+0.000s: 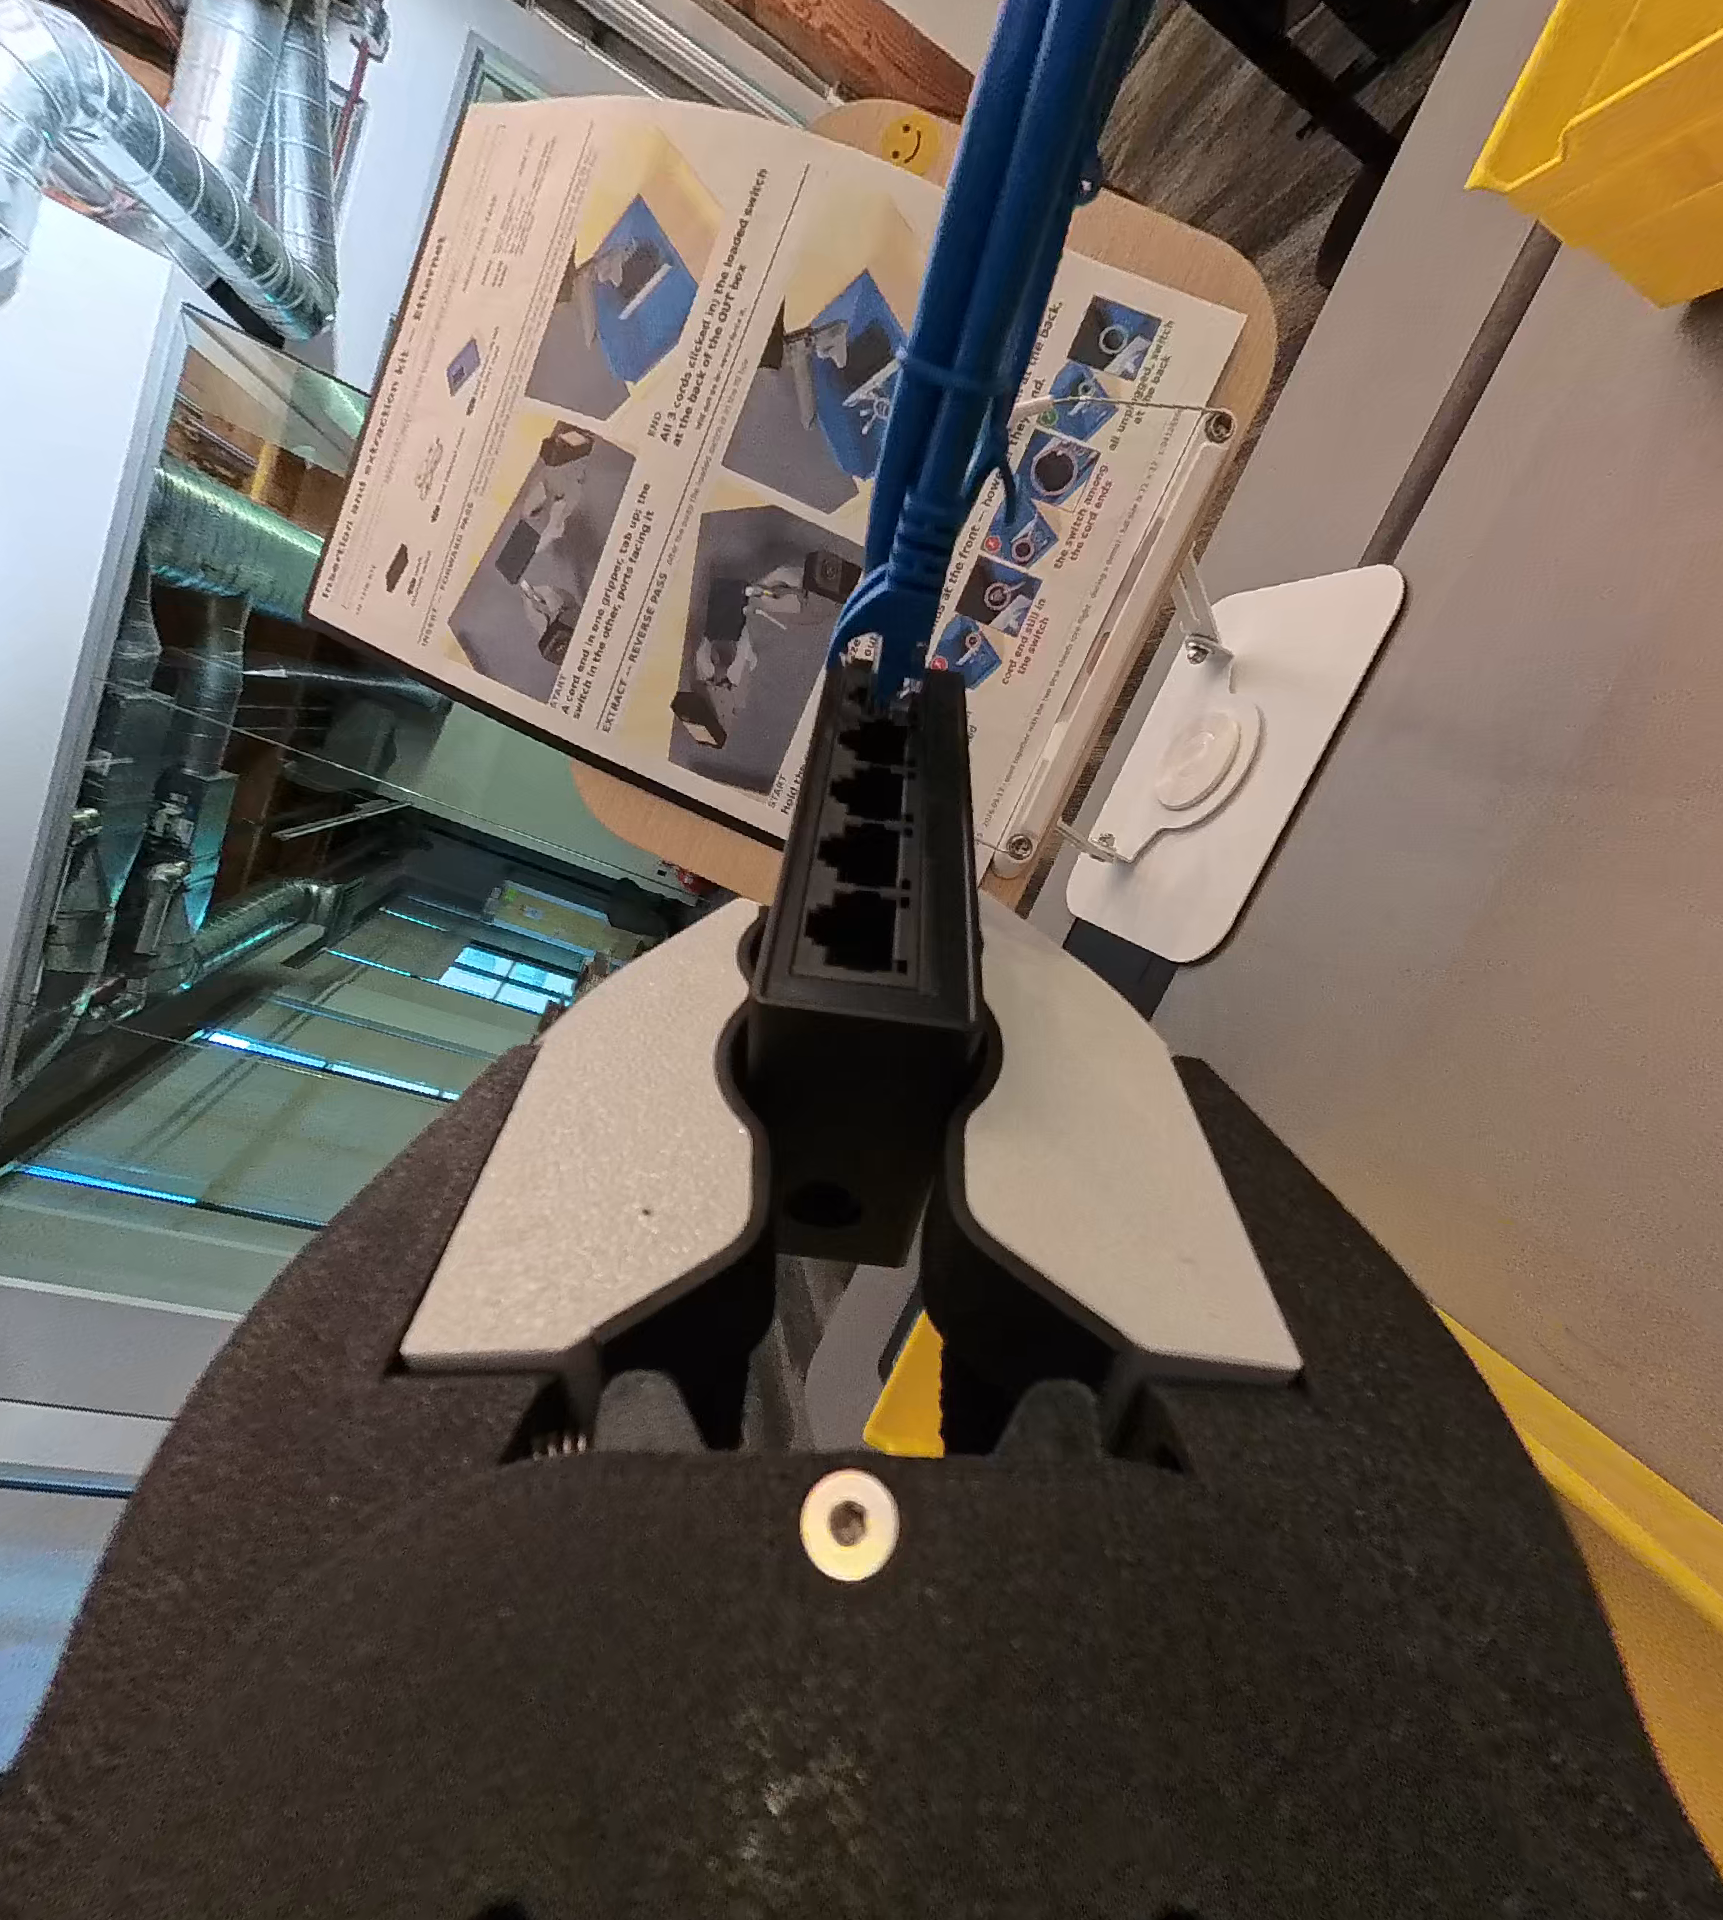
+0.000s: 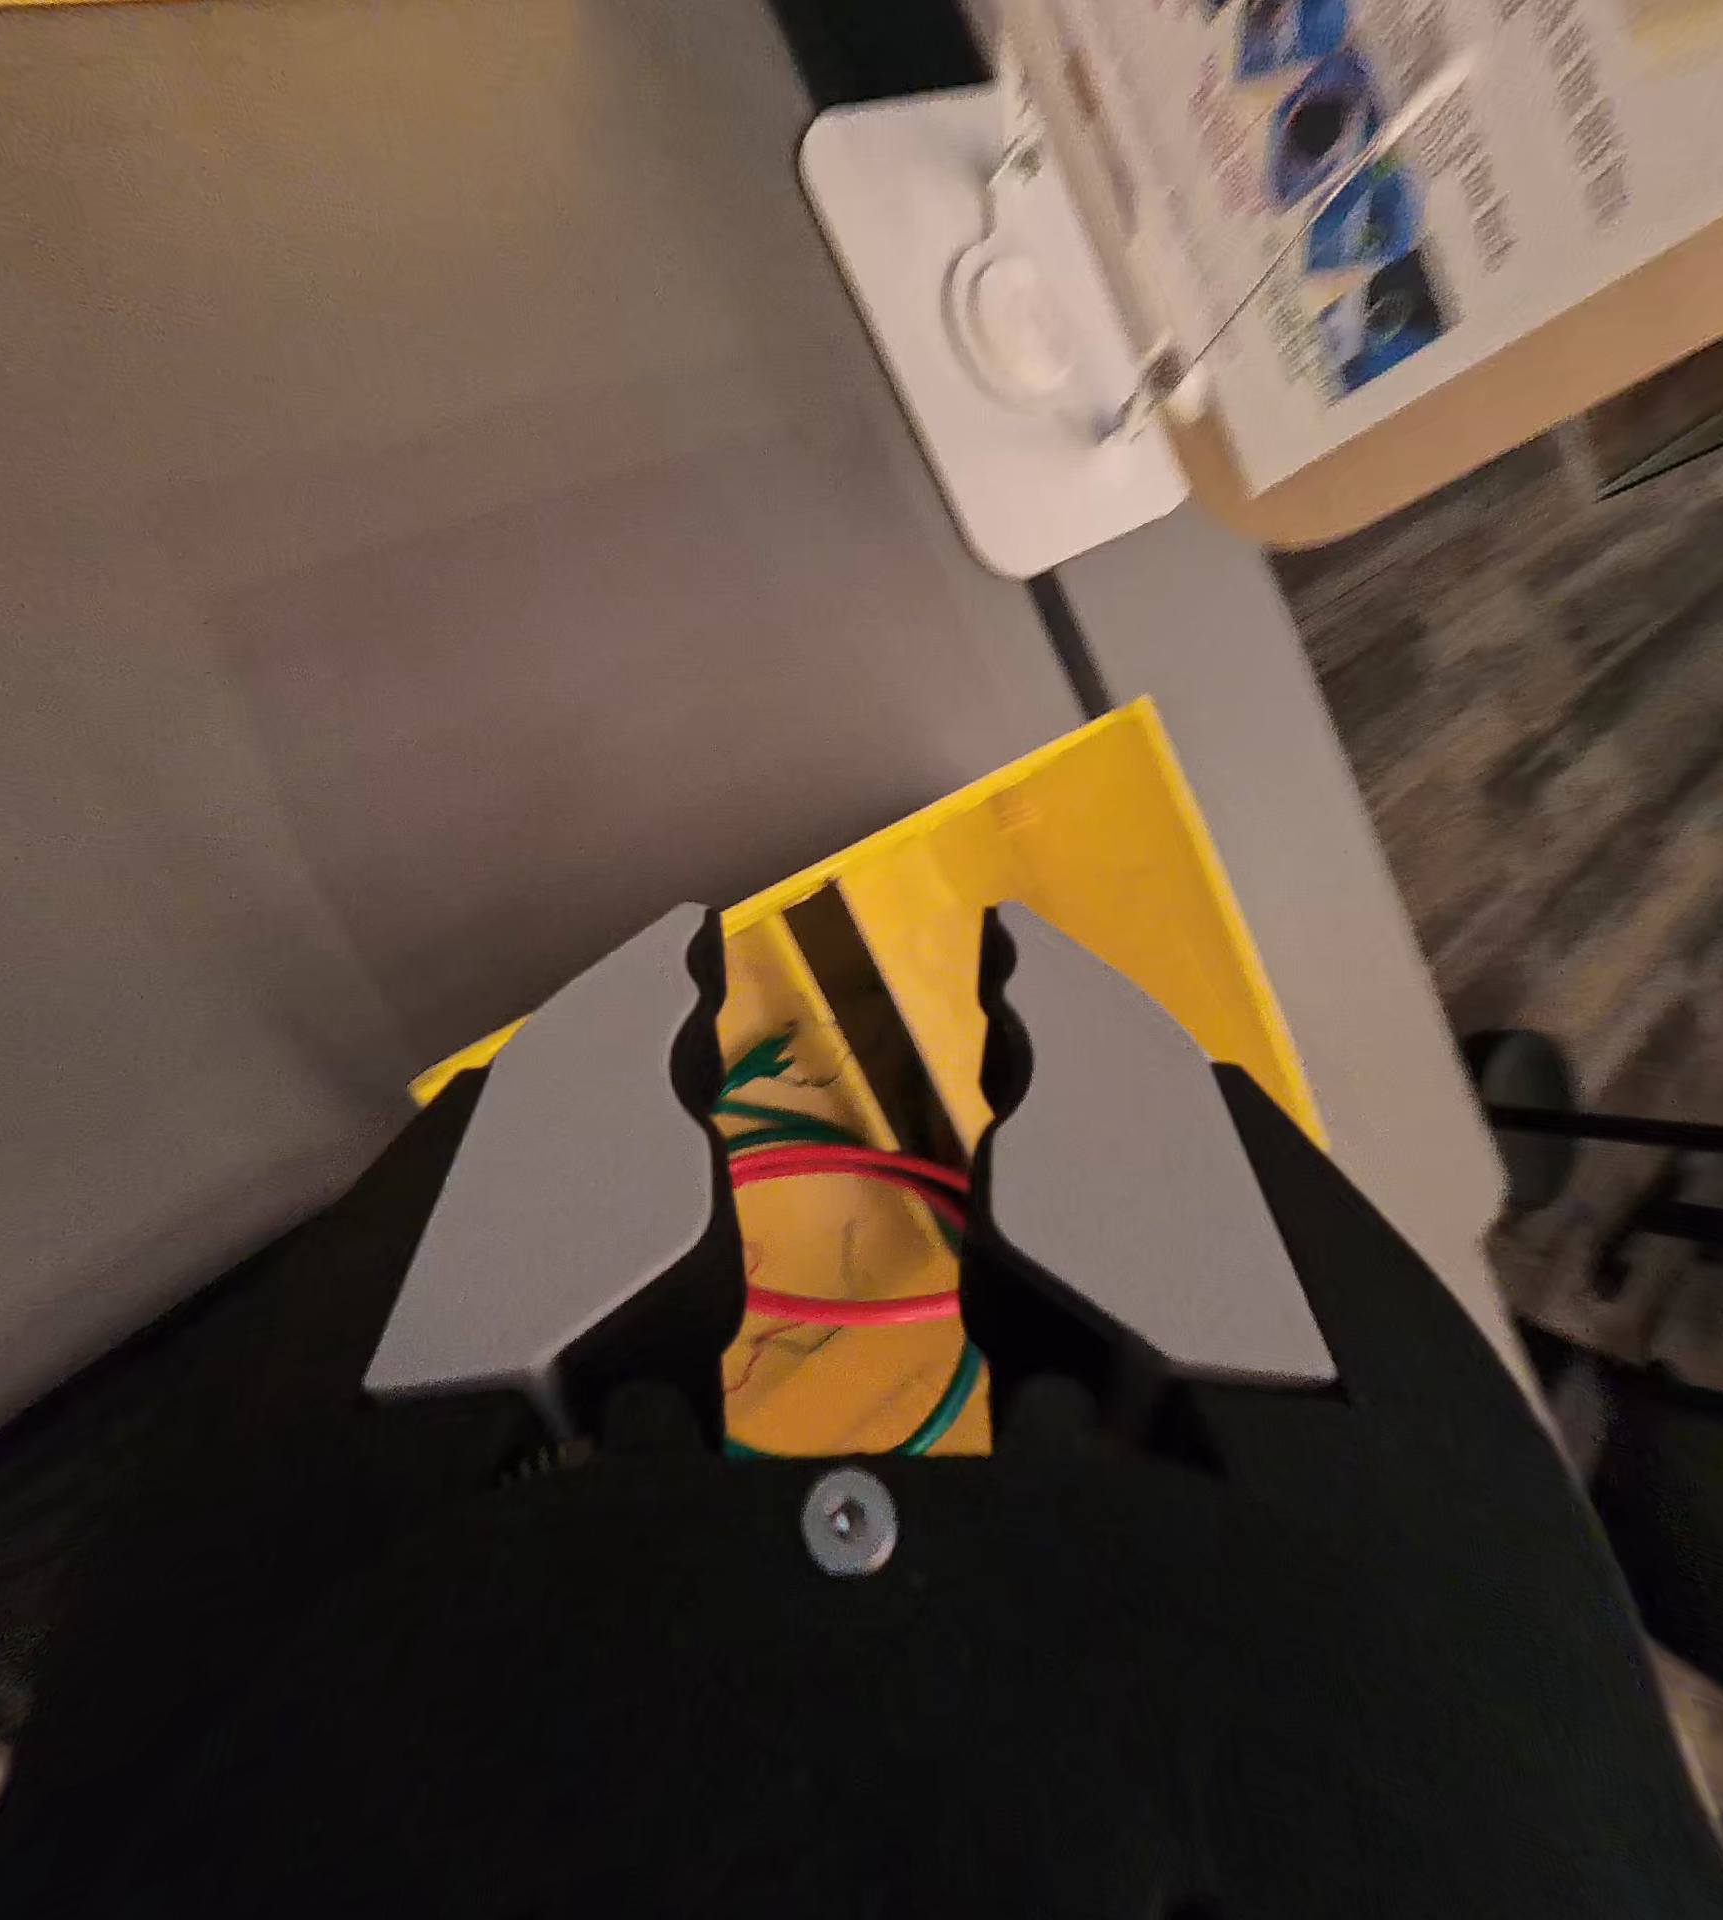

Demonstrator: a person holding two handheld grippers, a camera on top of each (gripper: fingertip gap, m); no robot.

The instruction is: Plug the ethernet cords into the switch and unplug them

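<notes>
In the left wrist view my left gripper [image 1: 862, 935] is shut on a black ethernet switch [image 1: 872, 914], its row of ports facing the camera. A blue ethernet cord [image 1: 950, 395] is plugged into the farthest port and its bundled coil runs off the top of the frame. The three nearer ports are empty. In the blurred right wrist view my right gripper [image 2: 846, 925] is open and empty. It hovers over a yellow bin [image 2: 1096, 831] that holds a coiled red cord [image 2: 852, 1307] and a green cord [image 2: 774, 1117].
An instruction sheet on a wooden board [image 1: 732, 468] stands on a white base [image 1: 1241, 758] at the grey table's [image 1: 1563, 831] edge. It also shows in the right wrist view [image 2: 1459, 208]. Yellow bins sit at the upper right [image 1: 1667, 156] and lower right [image 1: 1667, 1558]. Some 30 centimeters of space lies between my two pairs of fingers.
</notes>
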